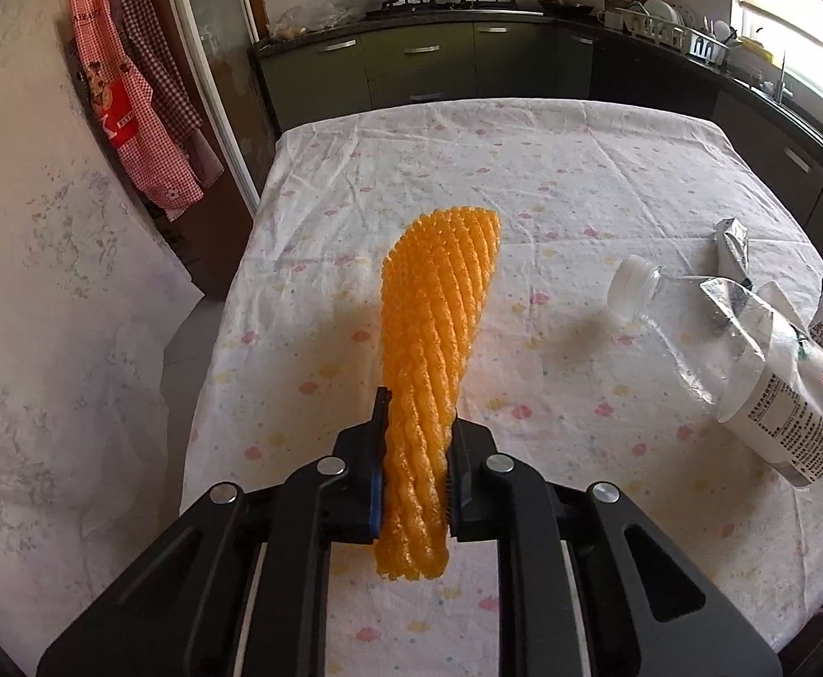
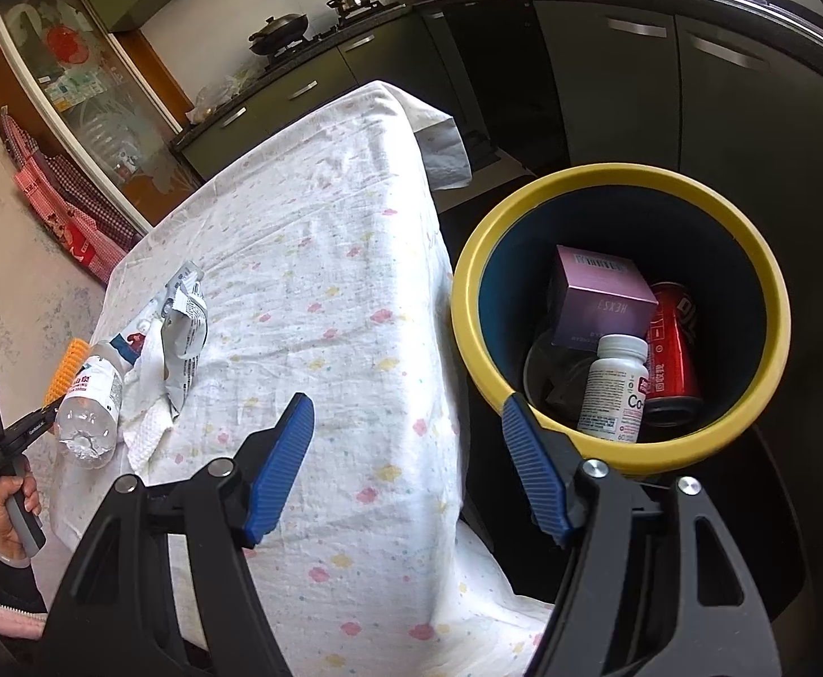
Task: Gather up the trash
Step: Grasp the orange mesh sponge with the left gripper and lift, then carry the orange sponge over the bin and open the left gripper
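Observation:
My left gripper [image 1: 416, 423] is shut on an orange foam fruit net [image 1: 439, 304] and holds it above the table [image 1: 524, 158]; the net also shows at the left in the right wrist view [image 2: 67, 366]. A clear plastic bottle [image 1: 749, 361] lies on its side at the table's right, with silver wrappers [image 1: 735, 242] and white tissue [image 2: 149, 423] beside it. My right gripper [image 2: 408, 423] is open and empty, over the table's edge next to a yellow-rimmed bin [image 2: 462, 293]. The bin holds a pink box [image 2: 603, 293], a red can [image 2: 673, 344] and a white pill bottle [image 2: 614, 389].
The table wears a white flowered cloth. Dark kitchen cabinets [image 1: 422, 67] with a stove run behind and along the right. Aprons [image 1: 129, 107] hang on the wall at left. The bin stands on the floor off the table's right side.

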Demonstrator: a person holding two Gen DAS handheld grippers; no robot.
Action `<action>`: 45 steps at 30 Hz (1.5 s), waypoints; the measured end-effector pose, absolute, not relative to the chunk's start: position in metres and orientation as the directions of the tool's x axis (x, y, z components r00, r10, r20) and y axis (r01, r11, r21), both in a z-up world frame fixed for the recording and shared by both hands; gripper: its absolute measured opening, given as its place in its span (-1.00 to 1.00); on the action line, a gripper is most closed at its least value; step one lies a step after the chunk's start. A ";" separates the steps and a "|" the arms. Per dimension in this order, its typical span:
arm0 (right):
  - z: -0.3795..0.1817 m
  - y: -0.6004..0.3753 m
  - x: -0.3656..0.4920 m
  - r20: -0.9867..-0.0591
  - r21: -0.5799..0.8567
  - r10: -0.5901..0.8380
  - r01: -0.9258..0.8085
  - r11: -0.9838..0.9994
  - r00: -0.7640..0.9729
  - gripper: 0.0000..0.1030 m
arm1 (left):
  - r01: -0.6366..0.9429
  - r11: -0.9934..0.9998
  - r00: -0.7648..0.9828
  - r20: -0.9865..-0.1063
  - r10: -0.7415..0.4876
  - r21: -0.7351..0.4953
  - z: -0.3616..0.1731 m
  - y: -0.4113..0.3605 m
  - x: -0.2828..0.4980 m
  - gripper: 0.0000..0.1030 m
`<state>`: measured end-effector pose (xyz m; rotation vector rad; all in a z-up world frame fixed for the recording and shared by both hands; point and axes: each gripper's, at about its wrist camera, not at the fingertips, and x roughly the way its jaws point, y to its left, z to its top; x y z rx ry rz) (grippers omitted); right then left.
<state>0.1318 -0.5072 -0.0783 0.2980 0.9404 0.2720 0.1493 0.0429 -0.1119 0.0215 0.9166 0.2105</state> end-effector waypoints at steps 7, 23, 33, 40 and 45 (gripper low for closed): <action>-0.077 -0.515 0.130 -0.739 0.376 0.353 -0.084 0.923 0.574 0.28 | -0.070 0.992 0.668 -0.733 0.126 0.107 -0.069 0.000 0.136 -0.69; -0.083 -0.566 0.104 -0.697 0.430 0.333 -0.002 0.903 0.635 0.28 | 0.328 0.938 0.733 -0.656 -0.180 0.110 -0.009 -0.185 0.145 -0.69; -0.078 -0.629 0.061 -0.656 0.445 0.240 0.111 0.888 0.715 0.28 | 0.544 0.832 0.655 -0.675 -0.341 0.108 -0.024 -0.339 0.172 -0.69; -0.088 -0.662 0.043 -0.647 0.471 0.213 0.165 0.866 0.732 0.29 | 0.613 0.782 0.591 -0.723 -0.358 0.114 -0.057 -0.421 0.196 -0.69; -0.094 -0.672 0.040 -0.643 0.487 0.210 0.181 0.855 0.737 0.29 | 0.627 0.770 0.550 -0.767 -0.331 0.119 -0.083 -0.463 0.215 -0.69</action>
